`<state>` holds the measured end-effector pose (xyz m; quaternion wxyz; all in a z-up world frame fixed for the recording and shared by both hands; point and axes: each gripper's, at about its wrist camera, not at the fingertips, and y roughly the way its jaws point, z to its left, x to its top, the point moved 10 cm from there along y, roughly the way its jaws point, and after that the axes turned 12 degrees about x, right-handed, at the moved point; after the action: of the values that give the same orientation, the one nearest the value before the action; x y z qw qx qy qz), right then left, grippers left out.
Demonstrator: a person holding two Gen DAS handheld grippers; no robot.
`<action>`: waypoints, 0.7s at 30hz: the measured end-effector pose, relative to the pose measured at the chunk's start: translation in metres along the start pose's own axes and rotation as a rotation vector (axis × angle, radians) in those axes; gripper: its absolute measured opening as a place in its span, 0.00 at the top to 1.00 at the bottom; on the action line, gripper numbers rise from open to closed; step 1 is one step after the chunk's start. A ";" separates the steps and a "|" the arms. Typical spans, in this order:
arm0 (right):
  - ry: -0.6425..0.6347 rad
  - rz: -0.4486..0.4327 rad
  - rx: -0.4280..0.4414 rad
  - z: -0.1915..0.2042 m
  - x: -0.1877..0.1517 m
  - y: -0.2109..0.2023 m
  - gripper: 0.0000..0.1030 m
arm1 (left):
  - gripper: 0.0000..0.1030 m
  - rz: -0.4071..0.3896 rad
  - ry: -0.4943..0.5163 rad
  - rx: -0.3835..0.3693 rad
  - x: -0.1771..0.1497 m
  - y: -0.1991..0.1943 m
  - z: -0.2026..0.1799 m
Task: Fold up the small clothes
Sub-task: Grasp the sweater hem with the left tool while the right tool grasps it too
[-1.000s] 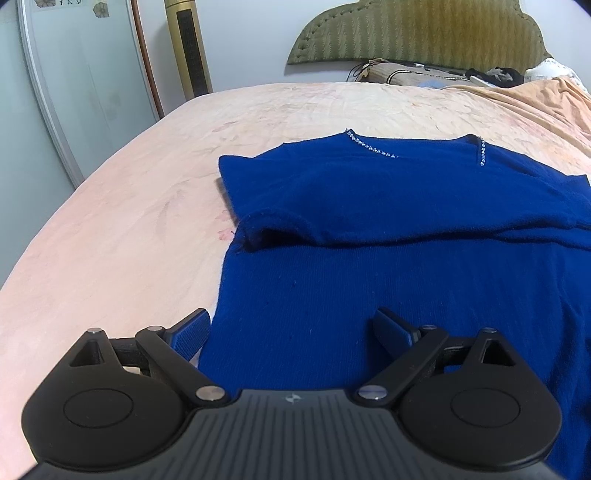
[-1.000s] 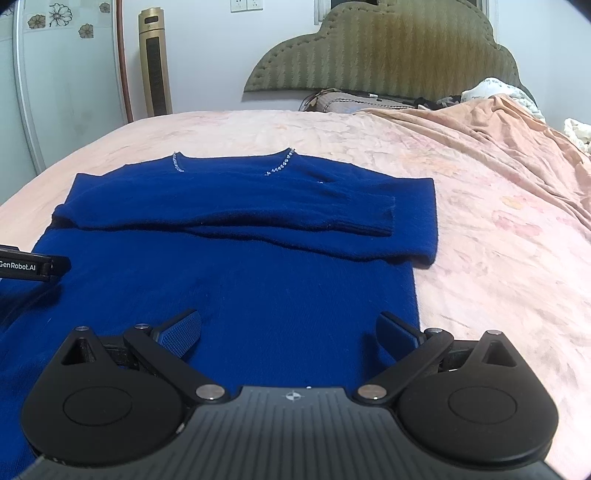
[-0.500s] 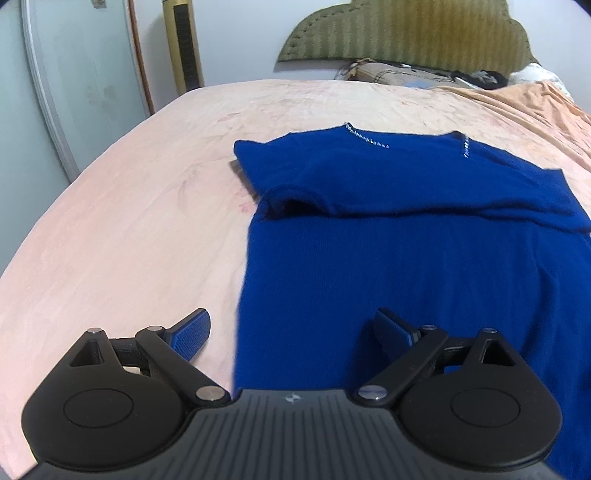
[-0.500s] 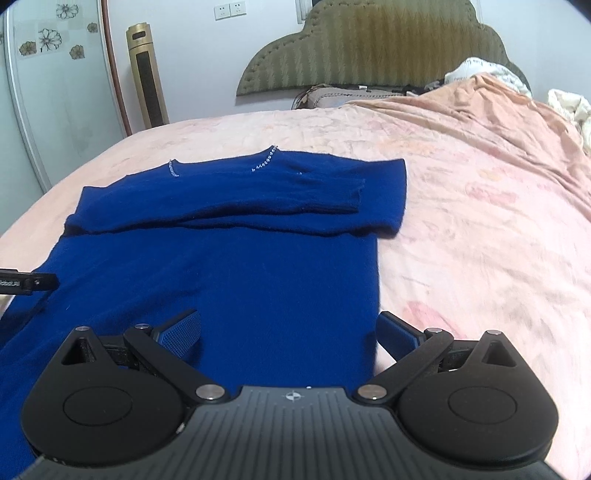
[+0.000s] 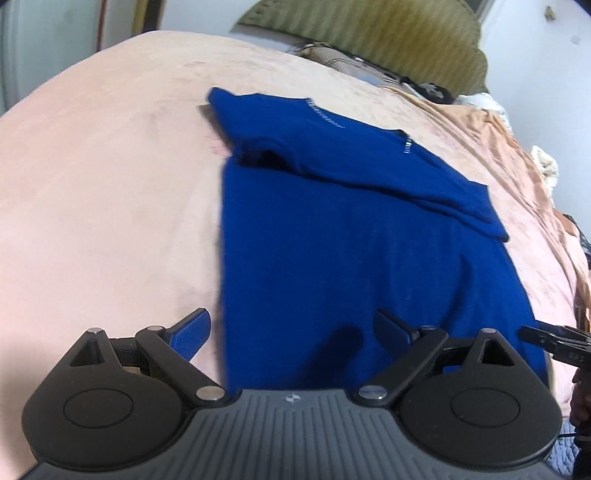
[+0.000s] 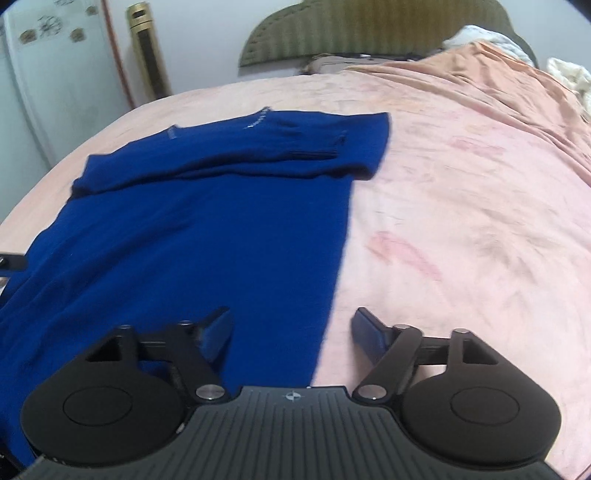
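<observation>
A dark blue sweater [image 5: 369, 258] lies flat on the pink bed, both sleeves folded across its chest, with a sparkly trim at the neckline [image 5: 325, 114]. My left gripper [image 5: 291, 332] is open low over the sweater's near left edge: one finger is over the sheet, the other over the knit. In the right wrist view the sweater [image 6: 192, 236] fills the left half. My right gripper [image 6: 293, 332] straddles the near right edge. Its jaws are closing, with the edge between them and the pads not pressing on it.
The pink bedsheet [image 6: 461, 221] spreads wide to the right, with an orange blanket [image 6: 480, 66] bunched at the far right. A green padded headboard [image 6: 369, 26] and pillows stand at the back. A gold tower fan [image 6: 147, 55] and a glass panel stand at the far left. The other gripper's tip [image 5: 554, 343] shows at the right edge.
My left gripper has slid left to the sweater's left edge and turned. My right gripper has slid right to the right edge, and its jaws have narrowed.
</observation>
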<state>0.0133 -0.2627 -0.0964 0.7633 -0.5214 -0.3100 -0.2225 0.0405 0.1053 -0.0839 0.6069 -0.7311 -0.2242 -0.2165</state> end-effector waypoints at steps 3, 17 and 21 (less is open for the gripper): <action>-0.012 0.001 0.030 0.011 0.002 0.005 0.73 | 0.25 0.006 0.023 -0.089 0.001 0.002 -0.022; 0.011 -0.163 0.018 -0.007 0.073 0.022 0.90 | 0.89 -0.150 0.103 -0.039 0.068 0.030 -0.065; -0.007 -0.207 -0.046 -0.022 0.098 0.029 0.90 | 0.89 -0.174 0.091 0.020 0.089 0.047 -0.060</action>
<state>0.1070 -0.2742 -0.0525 0.7228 -0.5049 -0.3596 -0.3054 0.1371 0.0444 -0.0584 0.6027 -0.6921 -0.2611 -0.2991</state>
